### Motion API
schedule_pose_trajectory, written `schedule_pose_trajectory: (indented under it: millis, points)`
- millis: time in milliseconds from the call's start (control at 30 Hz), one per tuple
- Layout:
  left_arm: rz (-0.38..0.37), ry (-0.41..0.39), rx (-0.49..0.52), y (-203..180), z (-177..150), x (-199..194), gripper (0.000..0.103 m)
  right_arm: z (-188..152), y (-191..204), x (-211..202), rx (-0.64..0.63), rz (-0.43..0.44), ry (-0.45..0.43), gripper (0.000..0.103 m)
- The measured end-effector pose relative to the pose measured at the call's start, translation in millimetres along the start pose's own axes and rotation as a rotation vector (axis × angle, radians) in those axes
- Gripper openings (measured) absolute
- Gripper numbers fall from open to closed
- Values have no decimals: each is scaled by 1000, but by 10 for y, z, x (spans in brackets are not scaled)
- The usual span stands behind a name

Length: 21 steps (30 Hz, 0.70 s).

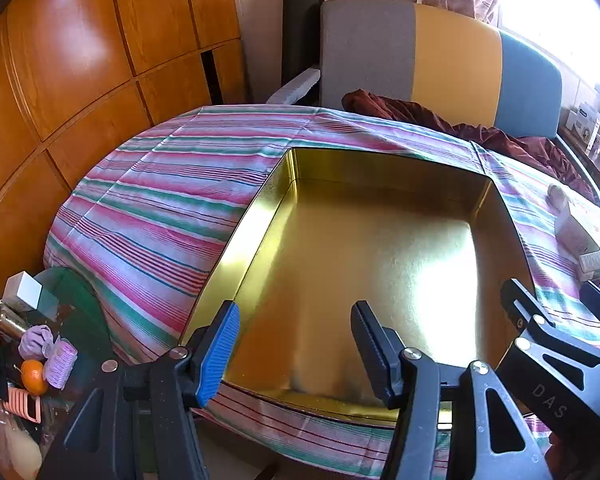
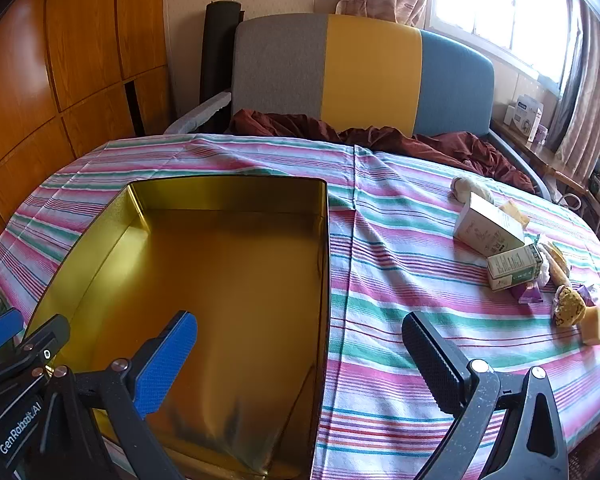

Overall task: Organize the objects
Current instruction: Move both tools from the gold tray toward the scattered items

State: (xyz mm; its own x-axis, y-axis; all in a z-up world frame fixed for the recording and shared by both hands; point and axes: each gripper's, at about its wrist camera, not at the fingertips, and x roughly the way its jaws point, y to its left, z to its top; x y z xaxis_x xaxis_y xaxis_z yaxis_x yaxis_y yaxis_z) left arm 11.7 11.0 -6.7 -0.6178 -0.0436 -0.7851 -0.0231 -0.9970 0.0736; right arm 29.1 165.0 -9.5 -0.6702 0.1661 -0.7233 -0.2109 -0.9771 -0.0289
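Centre-left of the right wrist view sits the gold tin (image 2: 228, 280), bare inside, so nothing is sorted yet. At right lie two cartons (image 2: 488, 228), what may be snacks (image 2: 568, 304), all waiting. My left gripper (image 1: 296, 344) and right gripper (image 2: 300, 360) both gape apart, holding nothing.

Daylight is pouring in from the window (image 2: 512, 12) far ahead and right of the tongs, blowing out to white and leaving the cabinets (image 1: 60, 80) on the left dimmer. It is glaring hard off the gold tin (image 1: 440, 288) floor just ahead of the left tongs. Fisheye bending is curving the edges, and corners are vignetting dark; focus is staying fairly sharp.
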Motion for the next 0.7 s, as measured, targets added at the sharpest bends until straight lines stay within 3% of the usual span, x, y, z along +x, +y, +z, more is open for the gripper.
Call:
schedule_pose_trajectory:
  millis: [433, 700]
  points:
    - [-12, 1, 7, -40, -18, -9, 59, 5, -50, -63, 2, 15, -18, 103]
    - [-118, 57, 13, -164, -100, 51, 59, 73, -379, -179, -29, 43, -85, 103]
